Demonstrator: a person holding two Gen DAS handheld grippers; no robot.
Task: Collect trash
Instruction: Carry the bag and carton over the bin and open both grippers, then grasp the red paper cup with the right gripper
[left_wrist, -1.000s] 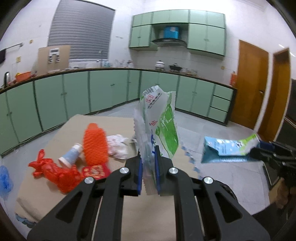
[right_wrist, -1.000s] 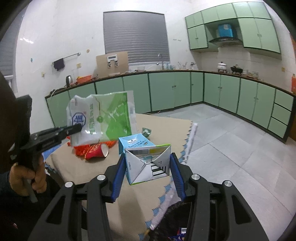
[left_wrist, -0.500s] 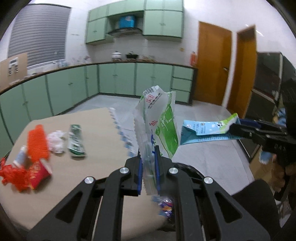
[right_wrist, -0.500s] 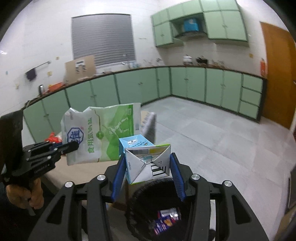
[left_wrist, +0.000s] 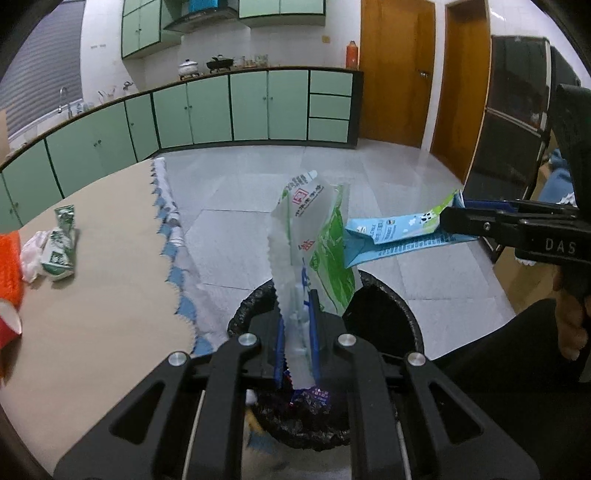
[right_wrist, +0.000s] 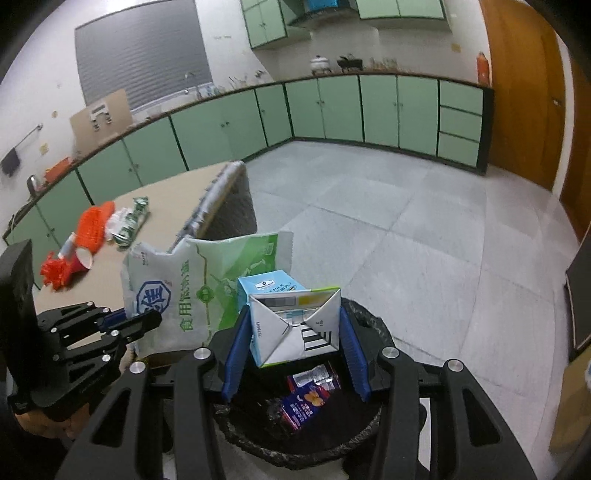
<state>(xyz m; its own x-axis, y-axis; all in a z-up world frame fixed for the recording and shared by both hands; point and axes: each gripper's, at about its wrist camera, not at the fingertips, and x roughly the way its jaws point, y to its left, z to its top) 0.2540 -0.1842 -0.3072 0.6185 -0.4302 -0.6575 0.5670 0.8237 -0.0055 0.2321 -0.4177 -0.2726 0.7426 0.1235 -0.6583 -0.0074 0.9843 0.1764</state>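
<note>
My left gripper is shut on a white and green plastic bag, which stands up between its blue pads over the bin. That bag shows broadside in the right wrist view, pinched by the left gripper. My right gripper is shut on a blue and white milk carton, held end-on above the bin; the carton pokes in from the right in the left wrist view. Below both stands a black-lined trash bin with several wrappers inside.
A table with a tan cloth lies left of the bin, with a blue-fringed edge. On it lie a green wrapper, crumpled white paper, an orange net, a red cup and red scraps. Grey tiled floor stretches beyond.
Both grippers swung away from the table and sank, carrying bag and carton. They now hang over the bin, whose inside has come into view.
</note>
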